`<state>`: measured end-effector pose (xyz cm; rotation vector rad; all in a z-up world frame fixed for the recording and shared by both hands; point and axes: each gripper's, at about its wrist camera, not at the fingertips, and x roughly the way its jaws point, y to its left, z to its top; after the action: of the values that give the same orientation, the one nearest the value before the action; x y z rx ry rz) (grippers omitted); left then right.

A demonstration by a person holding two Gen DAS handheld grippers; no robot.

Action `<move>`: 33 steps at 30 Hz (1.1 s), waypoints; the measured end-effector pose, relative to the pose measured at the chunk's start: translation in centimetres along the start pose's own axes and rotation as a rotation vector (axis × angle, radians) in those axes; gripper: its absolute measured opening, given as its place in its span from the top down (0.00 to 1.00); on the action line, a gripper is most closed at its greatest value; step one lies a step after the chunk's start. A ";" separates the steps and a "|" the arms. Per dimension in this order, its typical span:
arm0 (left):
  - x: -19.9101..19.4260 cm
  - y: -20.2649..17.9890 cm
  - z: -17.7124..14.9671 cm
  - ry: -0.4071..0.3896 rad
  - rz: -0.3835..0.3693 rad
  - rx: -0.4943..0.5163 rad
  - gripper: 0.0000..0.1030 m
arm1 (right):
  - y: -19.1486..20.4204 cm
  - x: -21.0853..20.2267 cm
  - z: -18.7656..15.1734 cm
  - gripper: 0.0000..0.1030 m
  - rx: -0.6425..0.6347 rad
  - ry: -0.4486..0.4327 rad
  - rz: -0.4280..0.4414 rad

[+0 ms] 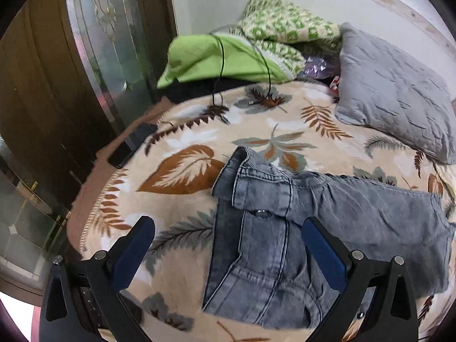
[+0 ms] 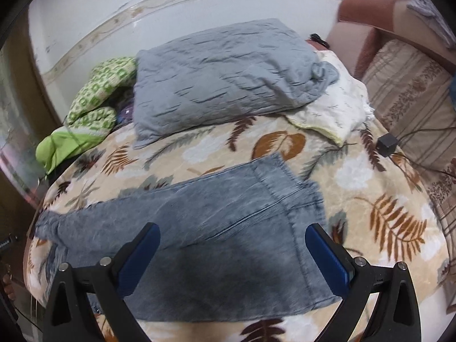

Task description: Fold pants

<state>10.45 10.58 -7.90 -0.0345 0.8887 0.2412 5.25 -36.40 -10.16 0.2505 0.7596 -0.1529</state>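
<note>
We hover both grippers, left gripper (image 1: 228, 228) and right gripper (image 2: 232, 235), jaws spread wide and empty, above the grey jeans (image 2: 199, 228), which lie lengthwise left-to-right across the leaf-print blanket (image 2: 370, 199).

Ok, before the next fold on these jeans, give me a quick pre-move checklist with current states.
1. Left tongs open, holding nothing: ok.
2. Right tongs open, holding nothing: ok.
3. Jeans lying on the leaf-print blanket, clear of the grey pillow: ok.
4. Waistband flat: not ok, it is flipped over.
5. Leg hems aligned: cannot tell.
6. Black cable clear of the jeans: ok.
</note>
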 end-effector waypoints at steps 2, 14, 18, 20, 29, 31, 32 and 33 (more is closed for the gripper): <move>-1.9 -0.5 -1.1 -0.043 0.017 0.048 0.00 | 1.4 -0.7 -0.9 0.00 -0.029 -0.007 0.014; -9.2 -1.6 -2.9 -0.209 -0.015 0.085 0.00 | 7.3 -7.1 -3.4 0.00 -0.167 -0.139 0.018; -9.4 -1.8 -2.8 -0.221 -0.016 0.089 0.00 | 7.4 -7.5 -3.0 0.00 -0.160 -0.146 0.024; -9.1 -1.8 -2.8 -0.217 -0.016 0.090 0.00 | 7.5 -7.2 -2.9 0.00 -0.163 -0.140 0.024; -0.4 -0.1 1.1 -0.042 -0.005 0.068 0.00 | 5.5 -2.5 -0.7 0.00 -0.136 -0.061 0.030; 3.5 1.4 3.3 0.038 0.006 0.029 0.00 | 4.2 -0.7 0.7 0.00 -0.128 -0.038 0.012; 4.8 2.0 4.0 0.063 0.007 0.011 0.00 | 3.6 0.0 1.2 0.00 -0.125 -0.031 0.006; 6.3 2.6 4.9 0.093 0.018 -0.009 0.00 | 2.9 1.1 1.9 0.00 -0.119 -0.019 -0.006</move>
<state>17.47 15.00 -9.49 -0.0467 0.9805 0.2616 7.94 -34.18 -9.09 0.1339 0.7478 -0.1152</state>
